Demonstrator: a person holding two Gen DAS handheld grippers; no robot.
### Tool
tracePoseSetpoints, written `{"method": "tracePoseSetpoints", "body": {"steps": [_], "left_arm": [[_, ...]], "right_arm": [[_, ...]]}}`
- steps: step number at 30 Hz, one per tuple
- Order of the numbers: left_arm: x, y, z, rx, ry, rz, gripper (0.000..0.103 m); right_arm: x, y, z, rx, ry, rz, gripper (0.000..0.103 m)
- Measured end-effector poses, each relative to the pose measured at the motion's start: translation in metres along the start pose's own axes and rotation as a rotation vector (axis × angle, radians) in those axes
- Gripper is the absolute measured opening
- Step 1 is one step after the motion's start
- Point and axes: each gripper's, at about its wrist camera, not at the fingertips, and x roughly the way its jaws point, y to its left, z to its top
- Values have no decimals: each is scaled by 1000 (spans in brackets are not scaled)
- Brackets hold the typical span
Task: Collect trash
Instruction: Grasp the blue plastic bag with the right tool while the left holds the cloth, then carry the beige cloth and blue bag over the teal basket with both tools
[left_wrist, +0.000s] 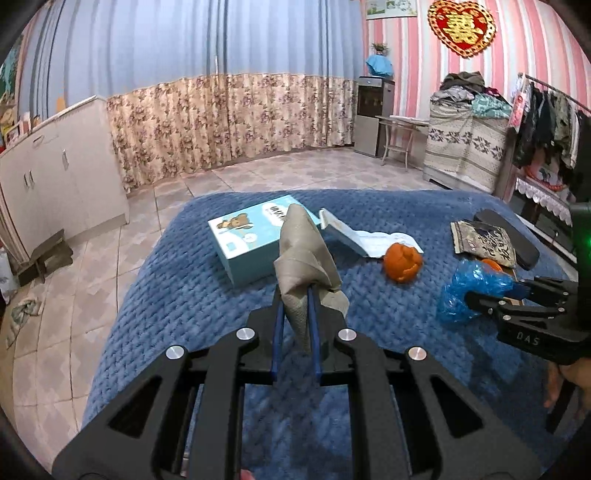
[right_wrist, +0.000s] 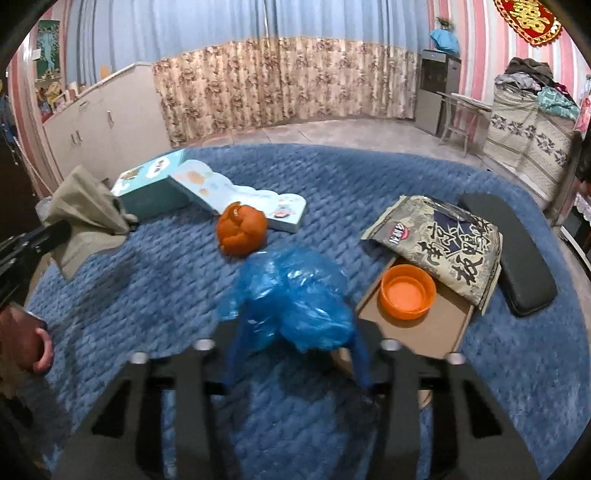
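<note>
My left gripper (left_wrist: 295, 295) is shut on a beige paper napkin (left_wrist: 306, 254) and holds it up above the blue blanket (left_wrist: 207, 295); the napkin also shows at the left of the right wrist view (right_wrist: 88, 214). My right gripper (right_wrist: 295, 325) is closed on a crumpled blue plastic bag (right_wrist: 291, 291), also seen in the left wrist view (left_wrist: 469, 288). An orange peel (right_wrist: 242, 230) lies on the blanket just beyond the bag, and shows in the left wrist view (left_wrist: 402, 262).
A light blue box (left_wrist: 255, 236) with an open flap lies behind the napkin. A snack packet (right_wrist: 443, 243), an orange lid (right_wrist: 408, 291) on a cardboard tray (right_wrist: 439, 325) and a black case (right_wrist: 509, 254) lie to the right. Tiled floor and cabinets surround the bed.
</note>
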Motion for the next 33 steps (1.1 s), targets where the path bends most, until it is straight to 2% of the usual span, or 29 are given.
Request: {"method": "tracePoseSetpoints", "body": {"steps": [2,8,14,18,25,33], "left_arm": [[-5,-7,3,5,-12,-9,11],[-18,-35,13,32,-43,-45,11],[-27,-78,21,58,-52,-121,11],[-35,-113,23,86,-54,-183,11],[-48,-182,21,152,-55,-285,11],[-64,-253,15,236,-58,-384,11]], "right_arm": [[-14,-4,-2,5,-35,-1,31],[-67,-33,-8,52,-120,-56,30],[-123,-72,-30,76,-162,-176,30],[-162,-105,-54,82,-166,-287,30],[-227,-172,-95,206,-195,-428,30],[-283,-226,-128,293,-229,-568,30]]}}
